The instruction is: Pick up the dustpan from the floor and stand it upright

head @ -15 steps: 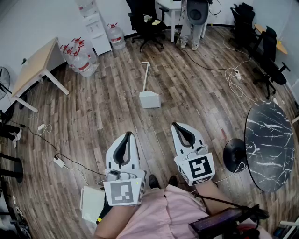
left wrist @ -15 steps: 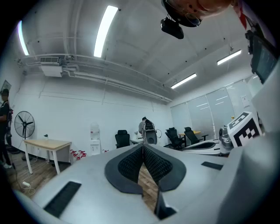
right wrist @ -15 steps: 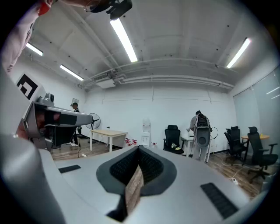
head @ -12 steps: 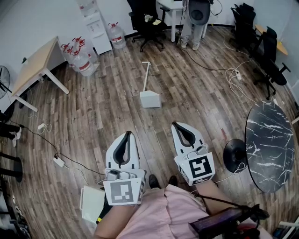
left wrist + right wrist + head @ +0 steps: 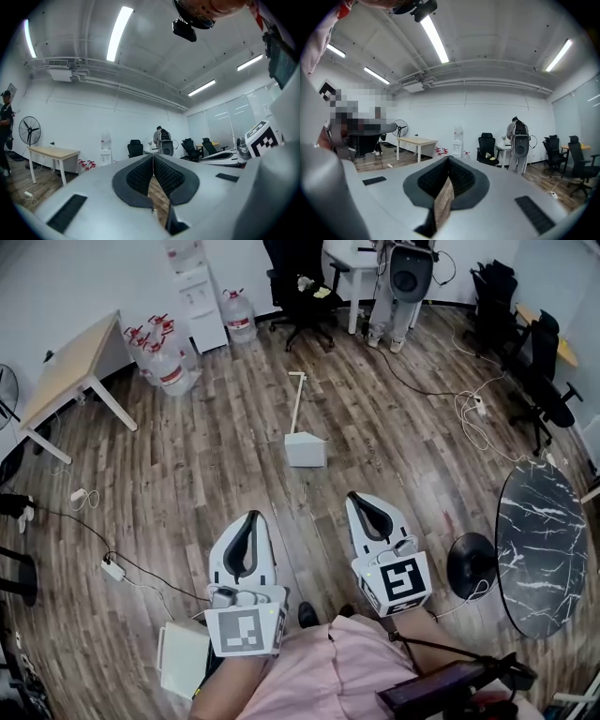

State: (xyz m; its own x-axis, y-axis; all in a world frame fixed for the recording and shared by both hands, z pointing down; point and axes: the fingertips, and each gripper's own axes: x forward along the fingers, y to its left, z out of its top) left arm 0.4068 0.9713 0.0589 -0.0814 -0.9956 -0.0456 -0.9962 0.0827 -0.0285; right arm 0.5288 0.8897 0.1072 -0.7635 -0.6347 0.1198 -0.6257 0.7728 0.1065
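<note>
Lying flat on the wooden floor (image 5: pixel 206 474) at 12 o'clock: white dustpan (image 5: pixel 306 448), handle toward 12, well apart from both grippers. Held low at 7 and 5 o'clock: left gripper (image 5: pixel 251 516) and right gripper (image 5: pixel 358 498), fingers pressed together, pinching nothing.

The left gripper (image 5: pixel 153 157) has its two jaws pressed together at the tips, with nothing held (a strip of wood floor (image 5: pixel 156 197) shows in the gap lower down). Far behind it are a fan (image 5: pixel 29 132), a table (image 5: pixel 51 152), a water cooler (image 5: pixel 106 149) and a black chair (image 5: pixel 135 148). A person (image 5: pixel 159 136) stands by the back wall. Long lights (image 5: pixel 118 33) glow overhead.
</note>
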